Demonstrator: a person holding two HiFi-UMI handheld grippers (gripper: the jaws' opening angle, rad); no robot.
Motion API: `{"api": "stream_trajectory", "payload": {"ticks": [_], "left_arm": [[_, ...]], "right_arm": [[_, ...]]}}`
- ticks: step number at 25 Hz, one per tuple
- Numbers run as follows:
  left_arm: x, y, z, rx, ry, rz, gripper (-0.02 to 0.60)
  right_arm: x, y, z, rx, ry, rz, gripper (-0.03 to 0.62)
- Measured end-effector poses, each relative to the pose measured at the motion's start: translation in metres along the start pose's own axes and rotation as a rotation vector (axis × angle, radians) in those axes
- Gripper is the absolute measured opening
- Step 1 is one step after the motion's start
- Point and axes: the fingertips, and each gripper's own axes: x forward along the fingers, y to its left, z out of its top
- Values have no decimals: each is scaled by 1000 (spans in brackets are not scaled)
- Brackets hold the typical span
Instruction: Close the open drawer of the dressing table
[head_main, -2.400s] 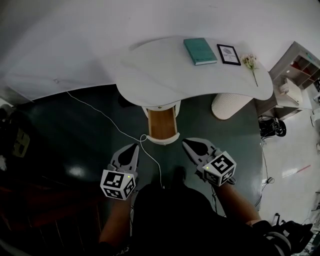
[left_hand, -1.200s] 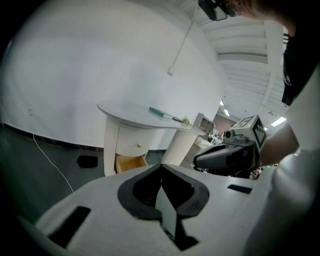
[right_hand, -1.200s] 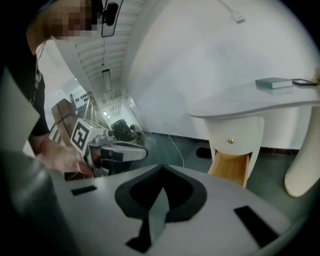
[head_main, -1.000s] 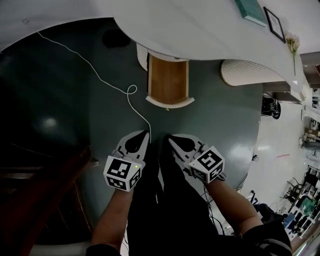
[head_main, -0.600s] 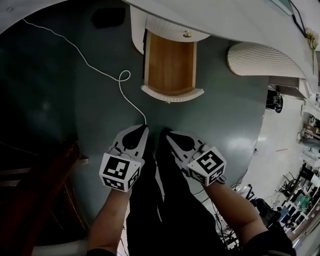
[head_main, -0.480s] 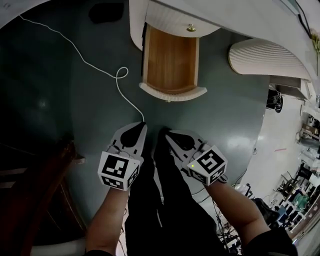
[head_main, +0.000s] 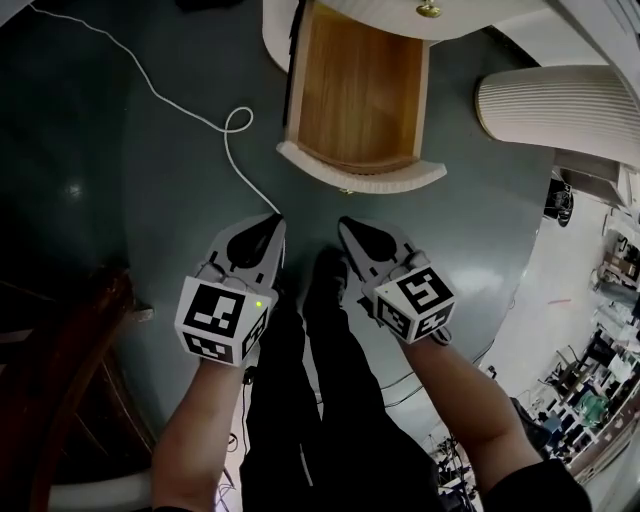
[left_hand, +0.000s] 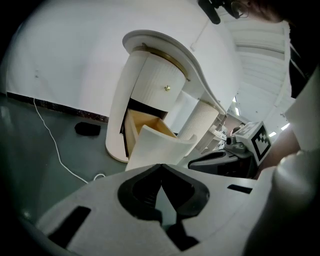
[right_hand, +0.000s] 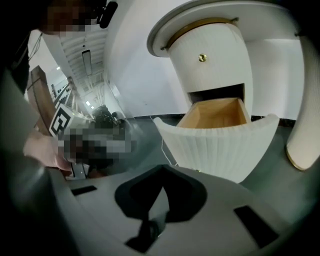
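The dressing table's lower drawer (head_main: 360, 90) stands pulled out, its wooden inside bare and its curved white ribbed front (head_main: 362, 170) facing me. Above it is a shut drawer with a small brass knob (right_hand: 202, 58). My left gripper (head_main: 271, 224) is shut and hangs short of the drawer front, slightly to its left. My right gripper (head_main: 349, 228) is also shut, just below the middle of the front. Neither touches the drawer. In the left gripper view the front (left_hand: 160, 149) rises just beyond the closed jaws (left_hand: 161, 168); in the right gripper view it (right_hand: 225, 147) fills the middle behind the gripper (right_hand: 161, 171).
A white cable (head_main: 190, 110) loops over the dark green floor left of the drawer. A ribbed white pedestal (head_main: 560, 110) stands to the right. Dark wooden furniture (head_main: 60, 380) is at the left. My black-clad legs (head_main: 310, 380) are under the grippers.
I have come nearer to the table, so the open drawer looks larger and closer to both grippers. Both grippers stayed shut and side by side. The drawer has not moved.
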Motion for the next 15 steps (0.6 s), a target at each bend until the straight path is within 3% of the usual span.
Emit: {"api": "stream_trajectory", "payload": {"ticks": [7,15], "left_arm": [[16,10,9,26,-8,-9,9],[25,11,27,50,-4,-28,9]], "right_arm": [[13,-37,-2,79,-57,-124,35],[-9,-43,25,106,-123,-191,58]]}}
